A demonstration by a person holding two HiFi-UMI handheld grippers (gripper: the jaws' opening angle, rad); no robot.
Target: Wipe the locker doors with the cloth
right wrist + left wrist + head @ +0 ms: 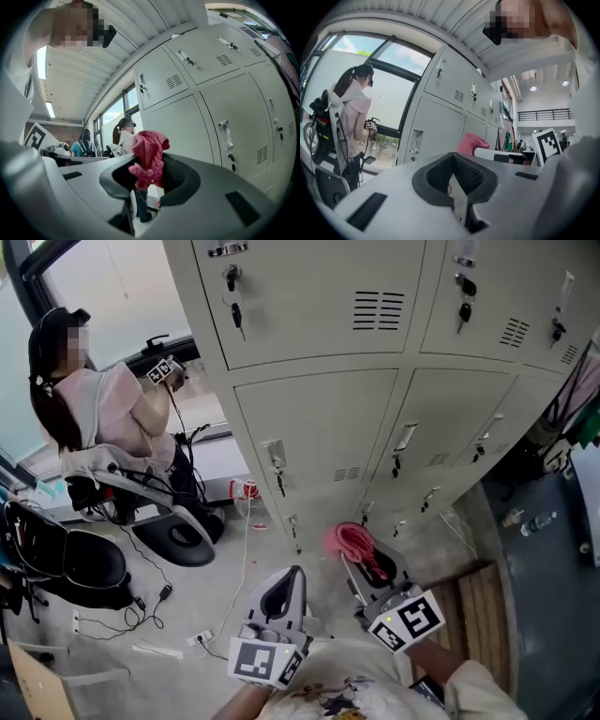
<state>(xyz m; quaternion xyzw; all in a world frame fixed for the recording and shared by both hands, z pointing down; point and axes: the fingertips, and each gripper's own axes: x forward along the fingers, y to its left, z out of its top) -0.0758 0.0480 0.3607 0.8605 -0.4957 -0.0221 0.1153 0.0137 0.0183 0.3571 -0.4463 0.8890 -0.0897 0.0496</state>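
Head camera first: it sits high and stares steeply down. The lockers [319, 427] fill the top, the floor [216, 601] lies below, and the left gripper [292, 573] and right gripper [367, 563] poke in at the bottom edge, very near. Over to the left gripper camera, low and tight behind its own jaws, tilted up past them at the lockers and the ceiling [454, 23]. The right gripper camera mirrors it, close behind the cloth [149, 157], with the lockers looming on its right. All three views share the lockers and the second person [103, 409] by the window [370, 61].
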